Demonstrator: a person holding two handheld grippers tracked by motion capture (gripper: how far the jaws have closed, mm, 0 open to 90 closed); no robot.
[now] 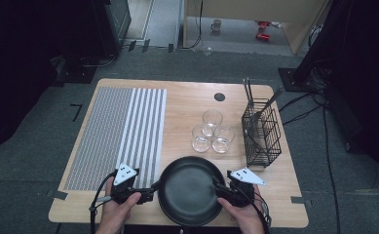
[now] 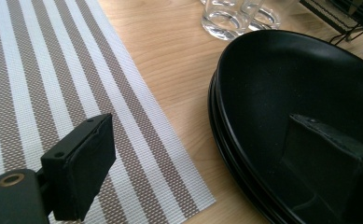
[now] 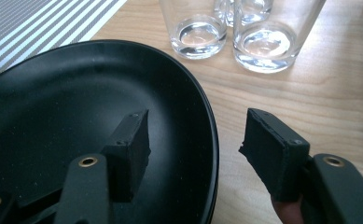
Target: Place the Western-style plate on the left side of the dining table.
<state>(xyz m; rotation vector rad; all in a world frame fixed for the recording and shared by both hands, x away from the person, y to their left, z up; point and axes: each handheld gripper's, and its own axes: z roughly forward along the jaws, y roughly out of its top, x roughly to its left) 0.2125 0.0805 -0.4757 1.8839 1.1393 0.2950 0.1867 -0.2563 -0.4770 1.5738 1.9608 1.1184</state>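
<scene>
- Two hand-held grippers are placed at a black plate [image 1: 189, 190] lying on the desk [image 1: 187, 105] near its front edge.
- Left hand-held gripper [image 1: 150, 187]: jaws are spread apart astride the plate's left rim.
- Right hand-held gripper [image 1: 217, 187]: jaws are apart astride the right rim, not yet pressed on it.
- Three glasses [image 1: 211, 131] are set just behind the plate.

A wooden table [image 1: 187, 105] bears a striped placemat [image 1: 119, 131], black plates [image 1: 189, 190], three glasses [image 1: 211, 131] and a wire caddy [image 1: 261, 134].
</scene>
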